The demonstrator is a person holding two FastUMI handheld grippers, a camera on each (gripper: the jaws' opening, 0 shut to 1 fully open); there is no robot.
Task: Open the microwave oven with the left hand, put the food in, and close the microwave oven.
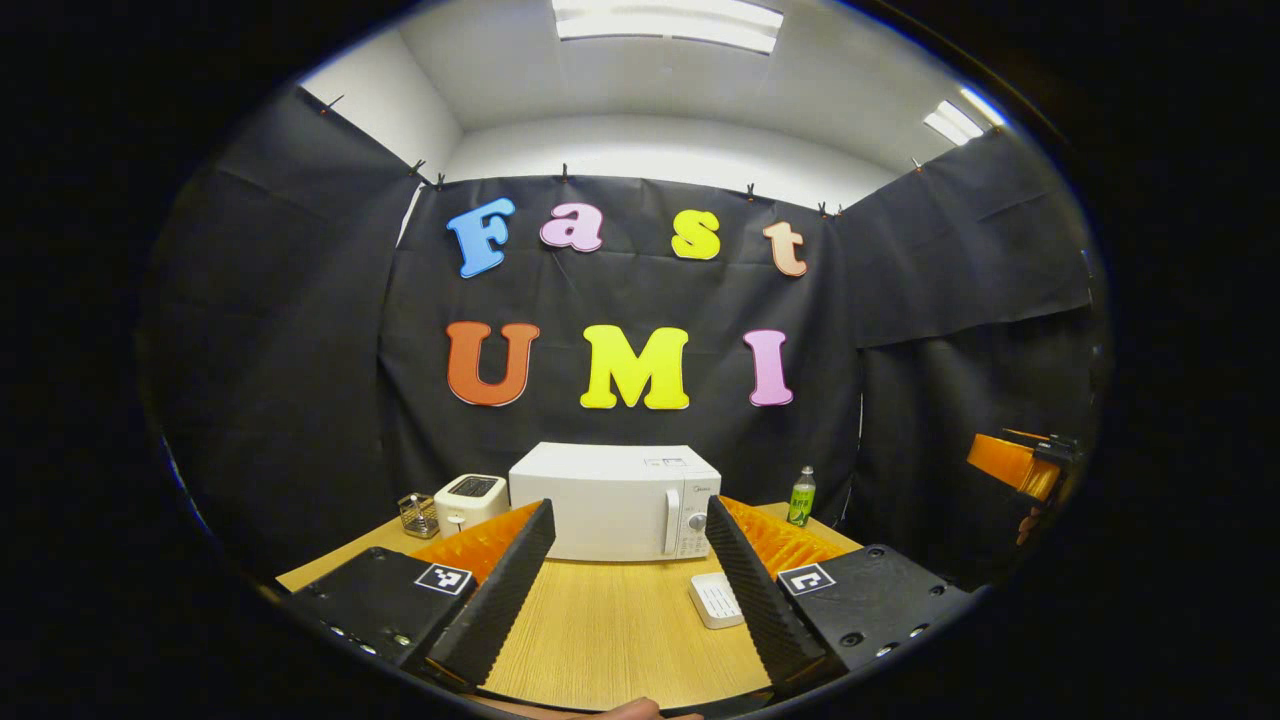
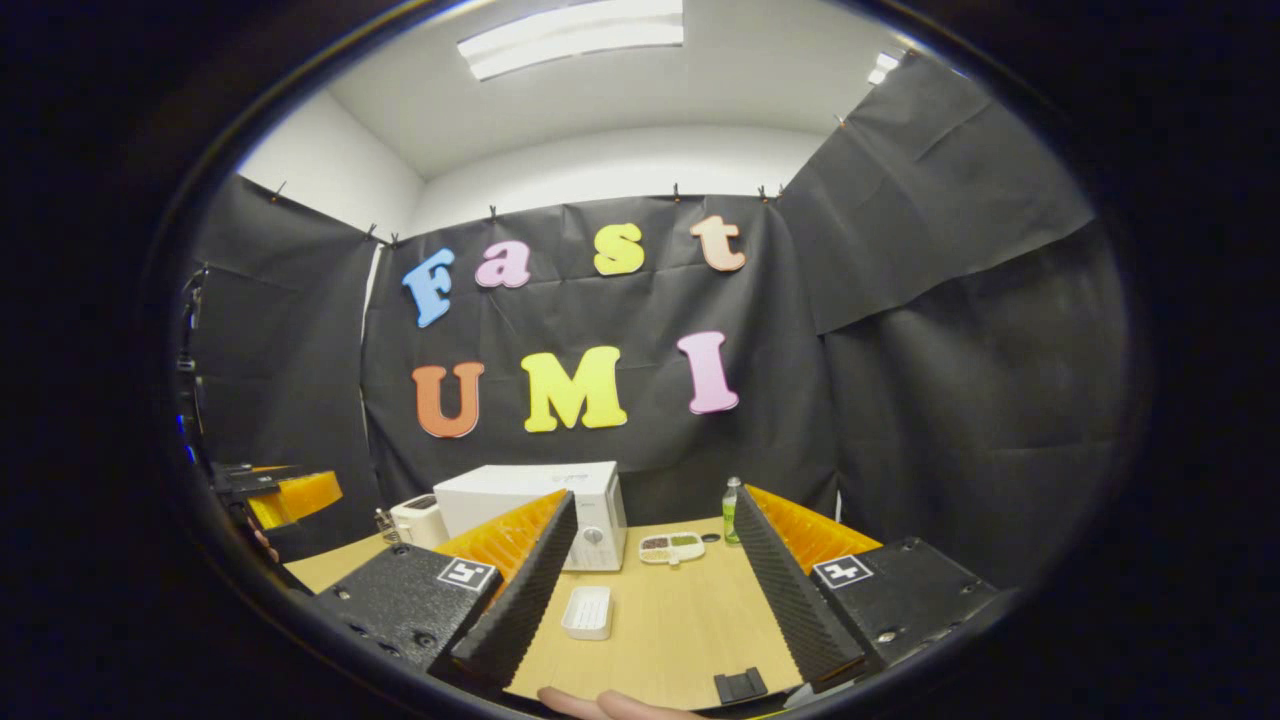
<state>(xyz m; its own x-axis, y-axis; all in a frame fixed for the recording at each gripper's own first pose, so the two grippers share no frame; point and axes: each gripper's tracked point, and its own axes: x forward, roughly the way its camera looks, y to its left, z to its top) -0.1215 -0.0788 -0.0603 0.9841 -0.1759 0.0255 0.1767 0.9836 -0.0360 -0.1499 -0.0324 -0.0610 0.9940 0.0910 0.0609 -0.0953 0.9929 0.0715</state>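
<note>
White microwave point(image 1: 614, 500) sits closed on the table point(image 1: 620, 630), both left gripper point(image 1: 628, 575) and right gripper point(image 2: 650, 590) fingers spread apart

Bright ceiling panels point(image 1: 667, 22) light the booth evenly, sharp focus, strong fisheye bending at edges, soft glare on worktop point(image 1: 620, 630).

Left tool point(image 1: 628, 575) held above the counter point(image 1: 610, 640), jaws apart, nothing between them. Microwave oven point(image 1: 612, 500) at the counter's rear, door closed. Toaster point(image 1: 470, 502) just beside it; bottle point(image 1: 801, 496) on the other side. White tray point(image 1: 715, 599) near one finger.
</note>
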